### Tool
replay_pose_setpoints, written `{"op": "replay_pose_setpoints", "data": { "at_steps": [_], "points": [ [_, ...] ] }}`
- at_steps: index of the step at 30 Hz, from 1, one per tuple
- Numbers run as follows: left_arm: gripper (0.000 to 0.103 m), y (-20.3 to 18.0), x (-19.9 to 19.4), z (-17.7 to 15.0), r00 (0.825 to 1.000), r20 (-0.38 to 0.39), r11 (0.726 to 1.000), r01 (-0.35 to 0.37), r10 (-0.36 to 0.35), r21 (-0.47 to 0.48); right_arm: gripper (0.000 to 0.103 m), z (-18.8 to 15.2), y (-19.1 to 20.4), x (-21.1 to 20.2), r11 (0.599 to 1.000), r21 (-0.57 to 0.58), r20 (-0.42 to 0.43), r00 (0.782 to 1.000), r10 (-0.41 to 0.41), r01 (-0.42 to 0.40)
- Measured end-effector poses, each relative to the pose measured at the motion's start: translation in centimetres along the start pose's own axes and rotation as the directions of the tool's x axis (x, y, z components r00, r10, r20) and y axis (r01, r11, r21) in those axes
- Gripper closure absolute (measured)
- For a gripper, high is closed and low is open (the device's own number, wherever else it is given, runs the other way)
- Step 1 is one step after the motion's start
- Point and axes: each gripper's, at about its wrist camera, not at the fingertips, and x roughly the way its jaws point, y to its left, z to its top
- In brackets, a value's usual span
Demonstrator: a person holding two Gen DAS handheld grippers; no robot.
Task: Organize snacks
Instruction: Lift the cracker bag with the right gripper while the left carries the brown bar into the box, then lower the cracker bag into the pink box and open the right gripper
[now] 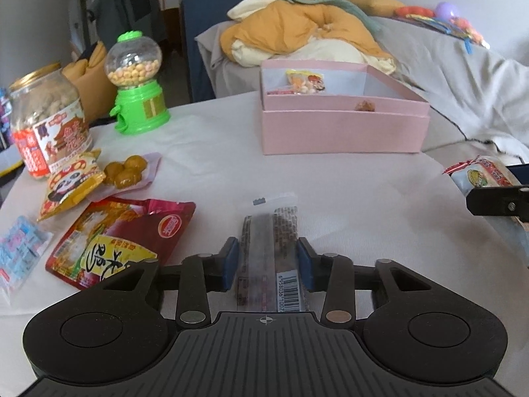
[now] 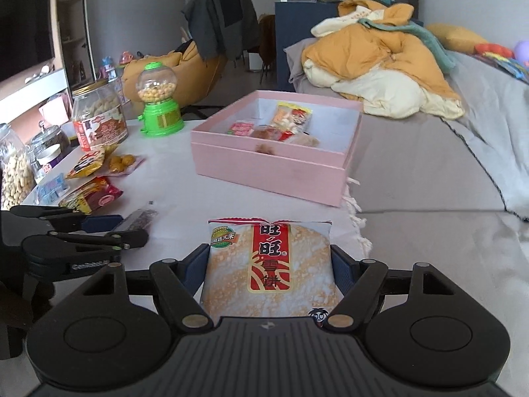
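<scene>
Between the right hand-held gripper pads sits a clamped rice cracker packet reading 旺旺雪饼.

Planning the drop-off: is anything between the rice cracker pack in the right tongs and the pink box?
Nothing visible. Bare tablecloth lies between the rice cracker pack, held in the right tongs, and the pink box.

A matt white cloth covers the table, where a matt pink cardboard box sits among glossy plastic snack wrappers, including a rice cracker packet and a clear-film snack bar.
</scene>
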Motion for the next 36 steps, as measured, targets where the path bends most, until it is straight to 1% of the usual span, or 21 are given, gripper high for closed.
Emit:
{"op": "replay_pose_setpoints", "data": {
  "at_steps": [1,3,4,6,8,10,12,14,15,17,18,19,22,23,24,26,28,29,31,33,36],
  "points": [
    [0.062,0.0,-0.1,0.2,1.000,-0.005,1.000,0.007,-0.007,-0.003,0.028,-0.1,-0.6,0.2,1.000,0.016,-0.008,1.000,0.004,-0.004],
    [0.062,0.0,-0.5,1.0,0.998,-0.005,0.998,0.063,-0.063,-0.032,0.028,-0.4,-1.5,0.3,0.999,0.050,-0.023,1.000,0.014,-0.013],
    [0.062,-0.1,-0.9,1.7,0.996,0.009,0.996,0.086,-0.086,-0.039,0.028,-0.5,-2.0,0.4,0.998,0.065,-0.028,0.999,0.023,-0.021],
    [0.062,-0.7,-2.2,3.8,0.991,0.069,0.993,0.118,-0.116,-0.028,0.028,-0.7,-2.9,0.3,0.996,0.087,-0.036,0.999,0.032,-0.029],
    [0.062,-1.3,-3.3,7.0,0.979,0.145,0.989,0.150,-0.147,-0.015,0.028,-0.7,-3.3,0.2,0.996,0.091,-0.034,0.999,0.022,-0.019],
    [0.062,-1.9,-3.8,9.8,0.964,0.201,0.983,0.181,-0.174,-0.016,0.028,-0.6,-3.5,0.2,0.996,0.091,-0.029,0.999,0.014,-0.012],
    [0.061,-2.9,-3.2,13.0,0.947,0.252,0.979,0.205,-0.200,0.006,0.028,-0.5,-3.4,0.2,0.995,0.095,-0.025,0.999,0.023,-0.021],
    [0.059,-3.7,-1.6,15.4,0.940,0.276,0.979,0.205,-0.200,0.012,0.028,-0.5,-3.2,0.3,0.995,0.096,-0.026,0.999,0.036,-0.033],
    [0.059,-3.8,0.0,16.5,0.943,0.266,0.977,0.213,-0.198,-0.028,0.028,-0.5,-3.1,0.3,0.995,0.092,-0.027,0.999,0.039,-0.037],
    [0.057,-3.3,3.9,17.7,0.954,0.204,0.949,0.259,-0.222,-0.178,0.028,-0.5,-2.6,0.7,0.997,0.075,-0.032,0.999,0.035,-0.033],
    [0.058,-3.1,5.6,17.8,0.955,0.180,0.936,0.273,-0.236,-0.220,0.028,-0.4,-2.3,1.0,0.998,0.066,-0.041,0.999,0.027,-0.024],
    [0.060,-3.0,6.9,17.7,0.957,0.172,0.933,0.271,-0.235,-0.237,0.028,-0.3,-2.0,1.3,0.998,0.061,-0.047,0.999,0.019,-0.017],
    [0.060,-3.5,9.3,16.5,0.978,0.181,0.967,0.142,-0.104,-0.210,0.028,-0.3,-1.5,2.0,0.999,0.052,-0.055,0.998,0.003,0.000],
    [0.060,-3.5,9.5,16.3,0.981,0.173,0.971,0.124,-0.088,-0.206,0.028,-0.4,-1.5,2.2,0.999,0.054,-0.057,0.998,-0.001,0.004],
    [0.060,-3.2,9.5,16.2,0.980,0.169,0.968,0.137,-0.101,-0.212,0.028,-0.4,-1.5,2.3,0.998,0.059,-0.057,0.998,0.001,0.003],
    [0.060,-2.1,8.6,16.2,0.966,0.181,0.943,0.225,-0.183,-0.246,0.028,-0.5,-1.5,2.4,0.998,0.068,-0.054,0.998,0.012,-0.008],
    [0.060,-0.9,7.2,16.1,0.954,0.172,0.919,0.287,-0.247,-0.272,0.028,-0.5,-1.4,2.6,0.998,0.064,-0.056,0.998,0.016,-0.012],
    [0.060,-0.5,6.7,16.0,0.954,0.152,0.915,0.293,-0.260,-0.278,0.028,-0.5,-1.4,2.6,0.998,0.059,-0.056,0.998,0.008,-0.004],
    [0.061,0.3,5.3,15.2,0.955,0.100,0.917,0.295,-0.278,-0.268,0.028,-0.5,-1.3,2.6,0.999,0.049,-0.053,0.999,-0.006,0.009],
    [0.062,1.2,3.6,13.6,0.957,0.089,0.925,0.290,-0.277,-0.246,0.028,-0.4,-1.2,2.7,0.999,0.050,-0.057,0.998,-0.003,0.006],
    [0.062,2.6,1.0,10.4,0.964,0.080,0.936,0.264,-0.252,-0.232,0.028,0.3,-1.1,2.9,0.998,0.058,-0.073,0.997,-0.001,0.005]
  ]
}}
